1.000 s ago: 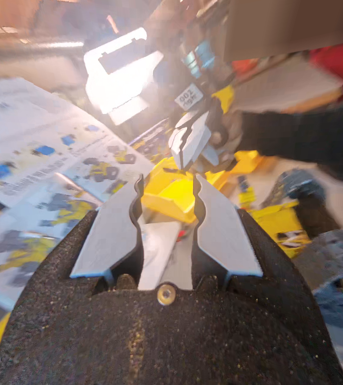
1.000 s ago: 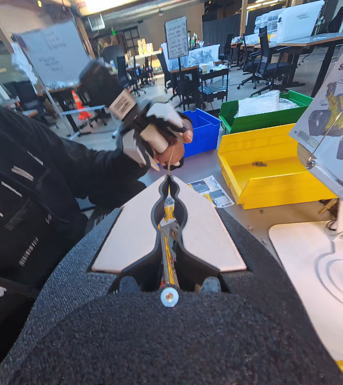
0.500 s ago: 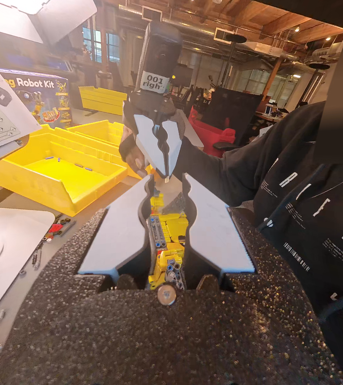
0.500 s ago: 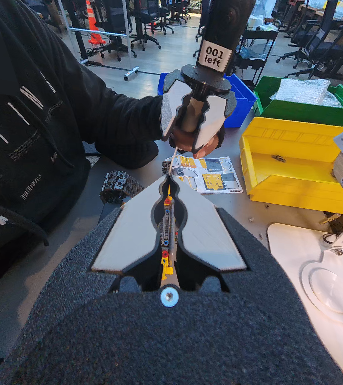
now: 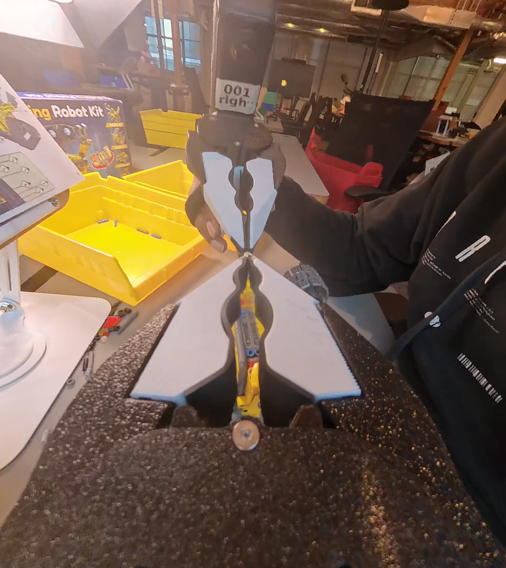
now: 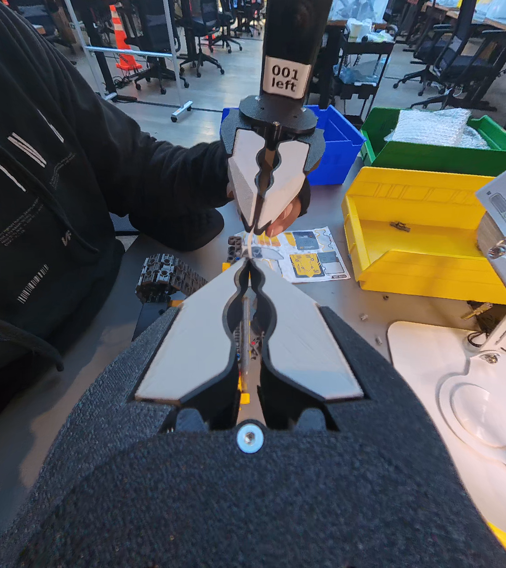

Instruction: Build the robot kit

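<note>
- An open workshop with timber ceiling beams, rows of desks and black office chairs (image 6: 202, 33), and an orange cone (image 6: 122, 40) on the floor beyond the grey table (image 6: 331, 304).
- Left wrist view, far left: an instruction sheet (image 5: 5, 153) sits tilted on a white stand (image 5: 30, 353) whose broad base rests on the table, with small loose parts scattered just beside the base.
- Behind the stand is a dark-blue kit box (image 5: 82, 135). In front of the box is a yellow bin (image 5: 116, 246) with a few small pins on its floor, and a red bin (image 5: 341, 178) stands farther back on the right.
- Centre: the left gripper (image 5: 247, 260) and the right gripper (image 5: 245, 247) meet tip to tip above the table — each has its fingers pressed together.
- In the right wrist view a thin pale strip (image 6: 249, 246) runs between the tips of the left gripper (image 6: 253, 229) and the right gripper (image 6: 248, 262), pinched at one end by each.
- Under them lies a yellow and grey brick model (image 5: 247, 353), with a black track (image 6: 165, 276) to its left near the person's black sleeve (image 6: 153, 178).
- Right of the tips, a sticker sheet (image 6: 307, 255) lies flat. Beyond it are a blue bin (image 6: 334, 147), a green bin (image 6: 442, 150) holding bubble wrap, and another yellow bin (image 6: 414, 246).
</note>
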Demonstrator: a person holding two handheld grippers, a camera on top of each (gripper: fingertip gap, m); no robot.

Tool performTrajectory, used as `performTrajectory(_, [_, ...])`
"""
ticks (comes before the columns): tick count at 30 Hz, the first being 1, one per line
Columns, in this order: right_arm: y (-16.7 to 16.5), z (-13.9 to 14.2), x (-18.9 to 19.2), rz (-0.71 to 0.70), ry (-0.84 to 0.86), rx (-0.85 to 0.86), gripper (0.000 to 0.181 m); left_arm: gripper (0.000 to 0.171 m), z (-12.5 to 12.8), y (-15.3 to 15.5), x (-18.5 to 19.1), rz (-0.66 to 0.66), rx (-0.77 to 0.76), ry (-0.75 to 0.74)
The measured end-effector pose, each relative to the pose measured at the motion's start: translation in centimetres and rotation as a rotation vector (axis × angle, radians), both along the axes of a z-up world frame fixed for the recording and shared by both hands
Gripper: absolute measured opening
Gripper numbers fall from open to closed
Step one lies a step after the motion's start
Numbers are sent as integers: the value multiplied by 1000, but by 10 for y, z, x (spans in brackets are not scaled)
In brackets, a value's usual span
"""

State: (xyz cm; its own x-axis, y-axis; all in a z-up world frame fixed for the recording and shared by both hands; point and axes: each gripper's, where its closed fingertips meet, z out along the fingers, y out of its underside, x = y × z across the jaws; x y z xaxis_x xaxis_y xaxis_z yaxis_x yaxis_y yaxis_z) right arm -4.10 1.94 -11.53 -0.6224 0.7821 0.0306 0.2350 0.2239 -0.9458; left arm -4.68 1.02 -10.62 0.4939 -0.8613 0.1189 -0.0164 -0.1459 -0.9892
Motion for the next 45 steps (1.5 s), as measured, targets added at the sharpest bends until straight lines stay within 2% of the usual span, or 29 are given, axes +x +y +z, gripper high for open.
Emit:
performTrajectory(6, [20,43,-6,-78,195,-194,8,0,38,6,-17,60,53,-279])
performTrajectory(11, [21,55,-15,-88,241,-335,12,0,53,8,-27,87,61,-427])
performTrajectory(18, [12,54,-21,-56,235,-400,11,0,51,11,-26,95,47,-434])
performTrajectory(27, [11,53,-22,-46,230,-421,1,0,49,12,-26,104,51,-418])
performTrajectory(33, [12,53,-21,-44,227,-417,0,0,48,13,-24,109,54,-406])
performTrajectory(37, [14,54,-20,-56,215,-410,0,3,47,10,-21,96,46,-353])
performTrajectory(39, [15,54,-17,-64,201,-384,0,27,43,4,-21,82,13,-268])
performTrajectory(40, [16,57,-13,-65,197,-381,0,33,39,2,-24,94,10,-212])
performTrajectory(42, [17,54,-4,-63,125,-369,0,41,20,-6,-30,113,-20,-55])
performTrajectory(45, [14,33,11,-55,-43,-272,0,58,-39,-27,-31,55,-188,166])
